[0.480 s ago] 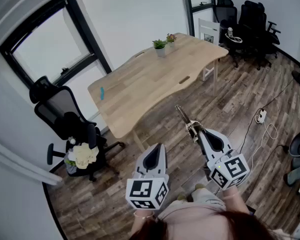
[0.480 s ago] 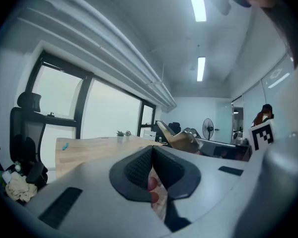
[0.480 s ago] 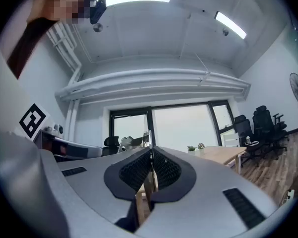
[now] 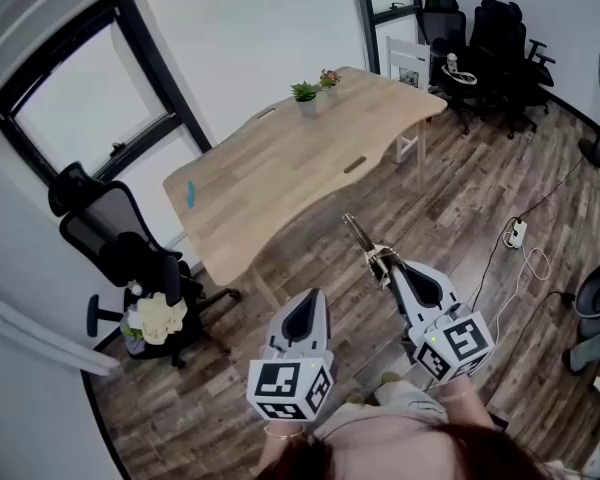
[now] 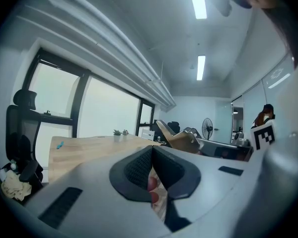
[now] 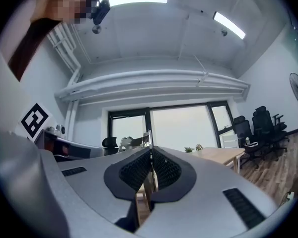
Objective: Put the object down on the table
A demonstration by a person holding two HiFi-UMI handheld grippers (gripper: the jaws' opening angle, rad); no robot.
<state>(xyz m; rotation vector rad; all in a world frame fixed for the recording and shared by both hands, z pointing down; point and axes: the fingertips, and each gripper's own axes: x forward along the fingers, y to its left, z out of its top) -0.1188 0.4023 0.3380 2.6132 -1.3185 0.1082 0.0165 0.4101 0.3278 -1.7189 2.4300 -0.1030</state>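
Change: worktop (image 4: 280, 168) has drifted slightly left in the head view; both grippers sit much as before.
Left gripper (image 4: 311, 306): fingers closed on nothing, held level as the spare hand.
Object (image 4: 361, 238): slim metal piece, in the air over the floor, short of the worktop and pointing toward it.
Right gripper (image 4: 390, 265): fingers clamped on its near end, level, likely to carry it steadily.

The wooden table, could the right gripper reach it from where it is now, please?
Probably not yet: the right gripper, jaws shut on a slim object, hangs over floor short of the table. Nothing blocks the way, though.
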